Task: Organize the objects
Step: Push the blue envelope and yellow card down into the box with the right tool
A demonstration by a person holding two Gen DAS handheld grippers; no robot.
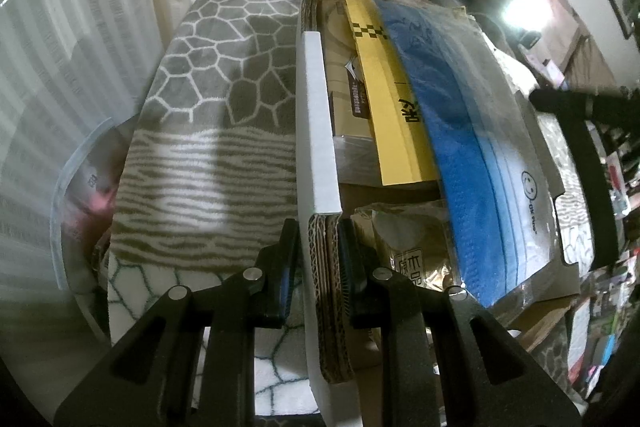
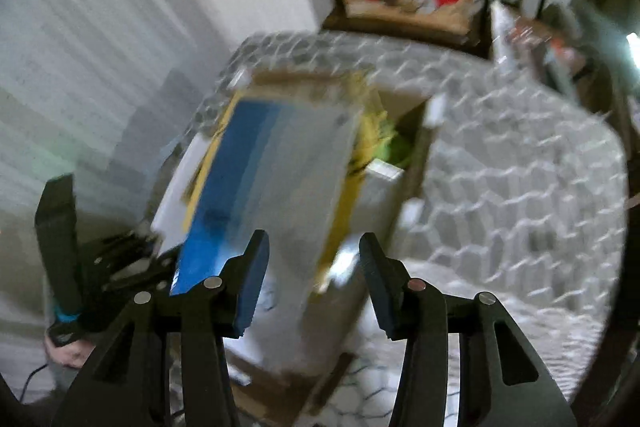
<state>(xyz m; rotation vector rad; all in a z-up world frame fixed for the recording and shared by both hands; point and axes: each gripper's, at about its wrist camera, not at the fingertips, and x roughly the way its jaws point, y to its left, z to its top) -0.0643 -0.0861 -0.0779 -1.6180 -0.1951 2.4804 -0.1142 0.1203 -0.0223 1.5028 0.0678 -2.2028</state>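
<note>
The left gripper (image 1: 318,259) has its fingers (image 1: 286,267) closed tight on the near wall of a cardboard box (image 1: 326,291) — the wall is thick brown card with a white strip (image 1: 318,119) along its top edge. So this hand holds the box still by its side.

Inside the box, going away from the fingers, there is a small gold packet (image 1: 416,247) near the held wall. Past it a yellow box (image 1: 394,99) stands on edge, and a clear bag of blue cloths (image 1: 452,147) leans against it along the far side. The box sits on a grey and white blanket (image 1: 216,99) that covers the surface under it; I cannot tell what that surface is.

The right gripper (image 2: 314,283) hangs above the box with its fingers (image 2: 252,287) wide apart and nothing between them. Its picture is blurry. The bag of blue cloths (image 2: 248,187) lies right under it, on top of the other things.

What could go wrong? The bag is slippery and lies on a slant, so the open fingers might pinch only loose plastic and let it slide away. Also, if the right hand pushes down hard, the box could tip — the left hand holds only one wall, and the soft blanket gives no firm floor.
</note>
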